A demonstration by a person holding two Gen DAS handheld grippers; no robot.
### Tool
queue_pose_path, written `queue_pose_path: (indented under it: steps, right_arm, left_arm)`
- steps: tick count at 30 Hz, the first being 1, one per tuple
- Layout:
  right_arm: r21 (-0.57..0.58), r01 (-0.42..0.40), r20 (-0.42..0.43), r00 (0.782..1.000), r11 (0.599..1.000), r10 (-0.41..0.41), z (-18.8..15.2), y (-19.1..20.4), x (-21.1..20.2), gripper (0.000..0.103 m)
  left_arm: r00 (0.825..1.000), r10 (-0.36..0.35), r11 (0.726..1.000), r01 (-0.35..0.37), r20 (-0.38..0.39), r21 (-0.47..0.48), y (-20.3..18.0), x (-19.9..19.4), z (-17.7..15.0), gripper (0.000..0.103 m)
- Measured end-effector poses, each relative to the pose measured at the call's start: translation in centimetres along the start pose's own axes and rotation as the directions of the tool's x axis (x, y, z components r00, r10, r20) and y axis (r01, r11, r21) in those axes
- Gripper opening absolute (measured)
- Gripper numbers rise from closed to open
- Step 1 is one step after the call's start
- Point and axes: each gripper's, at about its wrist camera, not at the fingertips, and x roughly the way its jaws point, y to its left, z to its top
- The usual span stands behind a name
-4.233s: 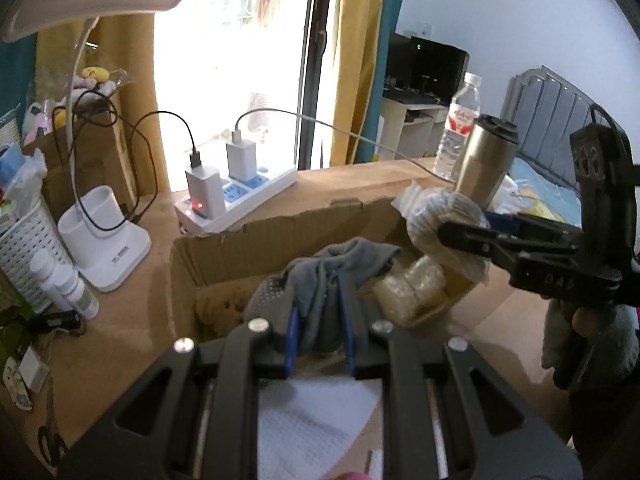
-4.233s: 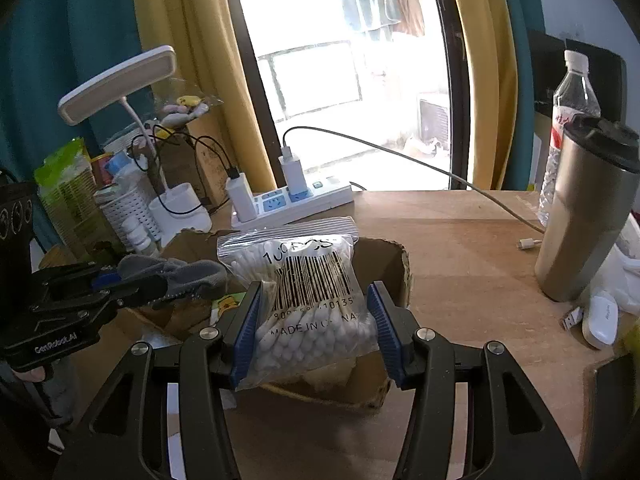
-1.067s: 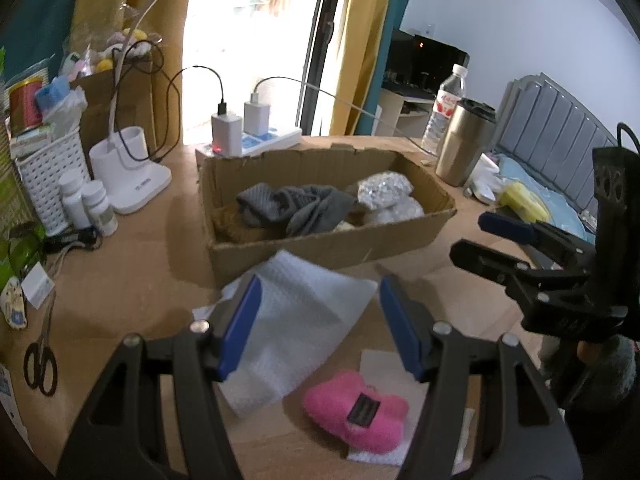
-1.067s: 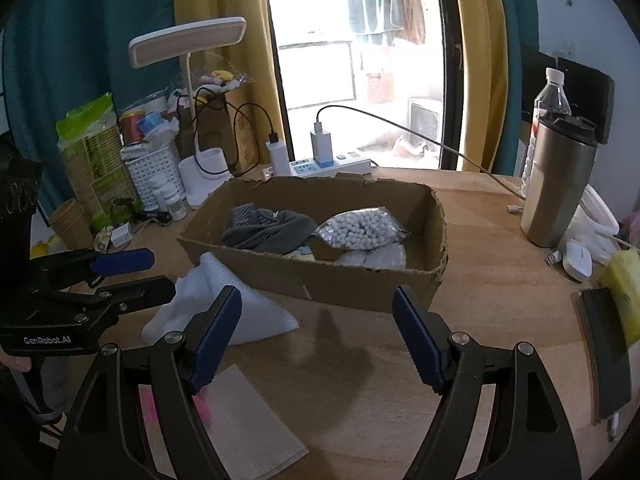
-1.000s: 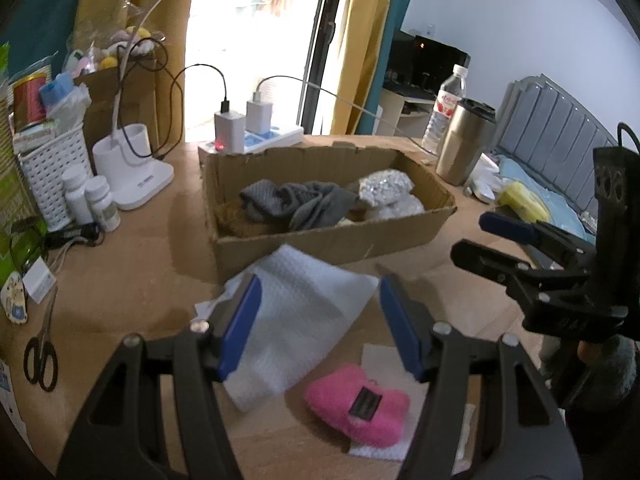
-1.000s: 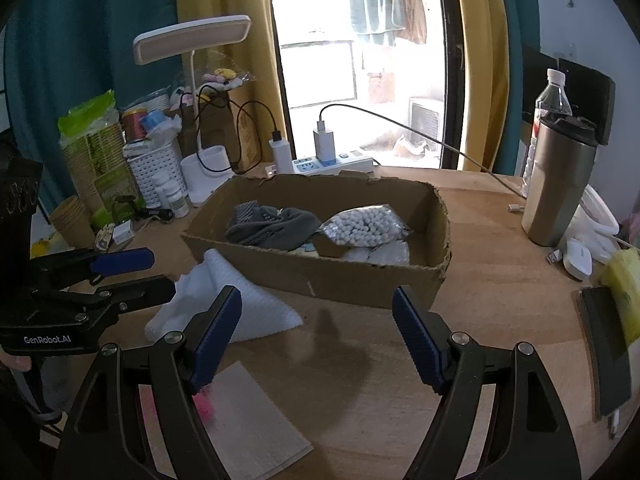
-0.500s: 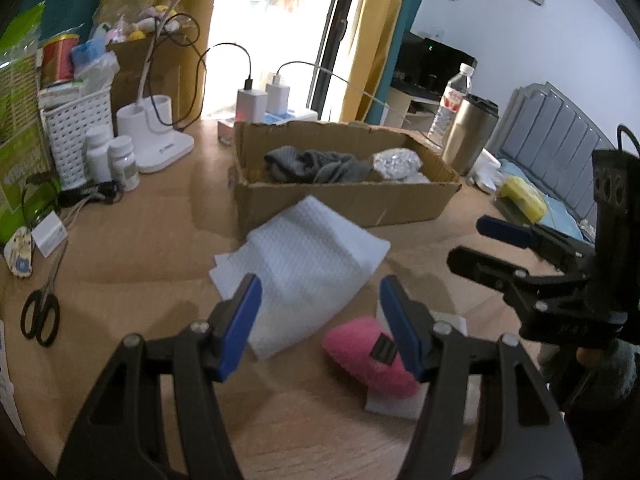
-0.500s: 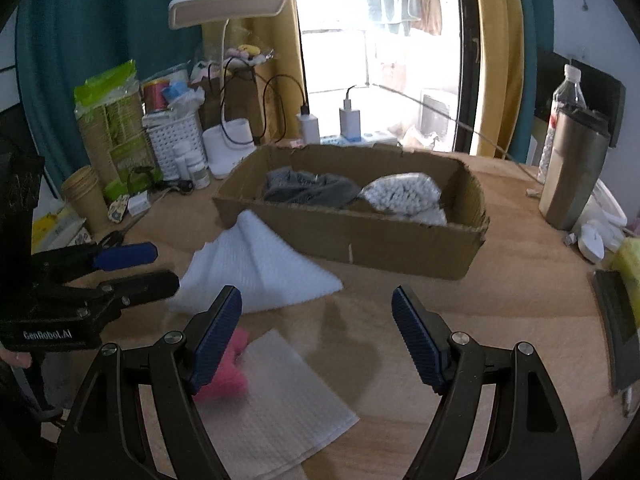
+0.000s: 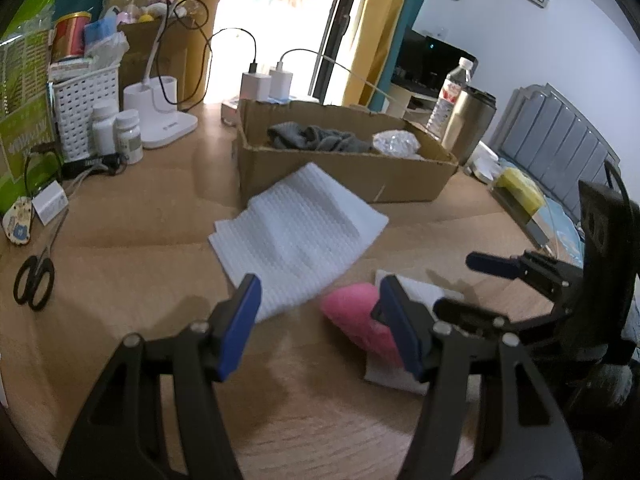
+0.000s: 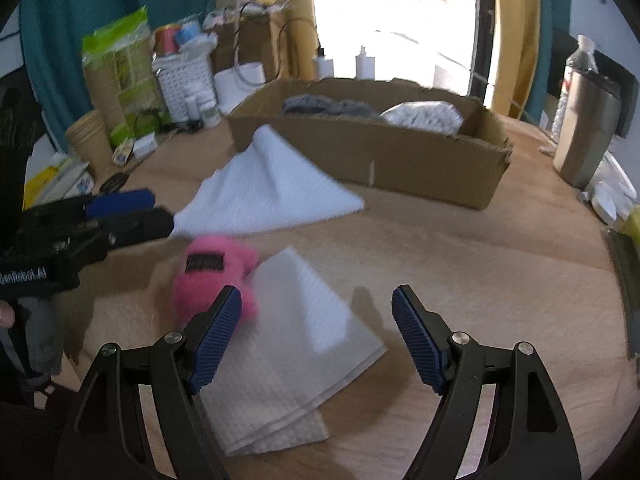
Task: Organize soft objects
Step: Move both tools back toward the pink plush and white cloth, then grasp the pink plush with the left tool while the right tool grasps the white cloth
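A cardboard box (image 9: 340,176) (image 10: 400,160) on the wooden table holds a grey cloth (image 9: 316,138) (image 10: 328,106) and a bag of cotton swabs (image 9: 396,143) (image 10: 424,116). A white textured cloth (image 9: 296,236) (image 10: 264,192) lies in front of the box. A pink plush (image 9: 360,326) (image 10: 212,272) lies partly on a folded white tissue (image 10: 296,344) (image 9: 416,292). My left gripper (image 9: 320,328) is open and empty, low over the table near the plush. My right gripper (image 10: 316,336) is open and empty above the tissue.
At the left stand a white basket (image 9: 82,108), pill bottles (image 9: 128,136), a lamp base (image 9: 160,116) and scissors (image 9: 34,280). A power strip with chargers (image 9: 264,86) sits behind the box. A steel tumbler (image 9: 468,120) (image 10: 588,128) and water bottle (image 9: 450,92) stand at the right.
Both grippers let go of the grey cloth and the cotton swab bag into the box, then drew back and down toward the pink plush and tissue. Both now stand open.
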Motion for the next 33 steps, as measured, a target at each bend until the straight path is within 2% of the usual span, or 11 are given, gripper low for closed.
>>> queue_pose_path:
  steps: [7, 9, 16, 18, 19, 20, 23, 26, 29, 33]
  right_arm:
    - [-0.062, -0.021, -0.077, 0.997, 0.998, 0.017, -1.2, 1.8, 1.4, 0.08]
    - [-0.099, -0.003, -0.075, 0.997, 0.995, -0.005, -1.4, 2.2, 1.5, 0.081]
    - [-0.114, -0.003, -0.069, 0.998, 0.993, -0.005, -1.4, 2.4, 1.6, 0.078]
    - [-0.112, -0.005, -0.061, 0.998, 0.994, -0.002, -1.5, 2.1, 1.4, 0.069]
    - [-0.108, -0.004, -0.056, 0.998, 0.994, -0.002, -1.5, 1.8, 1.3, 0.057]
    - [-0.099, 0.0, -0.048, 0.999, 0.995, -0.005, -1.6, 1.4, 1.0, 0.041]
    - [-0.073, -0.007, -0.041, 0.999, 0.997, 0.004, -1.6, 0.3, 0.7, 0.024]
    - [-0.065, -0.015, -0.035, 0.999, 0.998, 0.013, -1.8, -0.3, 0.4, 0.018]
    - [-0.05, -0.027, -0.014, 1.0, 0.998, 0.026, -1.7, -0.7, -0.1, 0.014]
    - [-0.015, -0.023, 0.023, 0.999, 1.0, 0.023, -1.3, -2.1, -0.7, 0.012]
  left_arm:
    - [1.0, 0.005, 1.0, -0.005, -0.008, -0.001, -0.1, 0.0, -0.6, 0.063]
    - [1.0, 0.005, 1.0, -0.005, -0.011, 0.001, -0.2, 0.0, -0.6, 0.063]
    - [1.0, -0.006, 1.0, 0.006, -0.029, 0.025, -1.3, 0.5, -0.6, 0.063]
    - [0.999, -0.013, 0.999, 0.015, -0.046, 0.045, -2.1, 1.0, -0.6, 0.063]
    - [0.998, -0.016, 0.998, 0.019, -0.053, 0.054, -2.5, 1.2, -0.6, 0.063]
    - [0.998, -0.019, 0.998, 0.022, -0.061, 0.062, -2.8, 1.4, -0.6, 0.063]
    - [0.996, -0.017, 0.996, 0.025, -0.089, 0.083, -3.7, 2.2, -0.6, 0.063]
    - [0.992, 0.01, 0.994, 0.004, -0.127, 0.106, -4.6, 3.2, -0.6, 0.063]
    - [0.991, 0.01, 0.993, 0.006, -0.133, 0.12, -5.2, 3.4, -0.4, 0.063]
    - [0.989, 0.009, 0.988, 0.014, -0.149, 0.154, -6.5, 3.9, -0.2, 0.063]
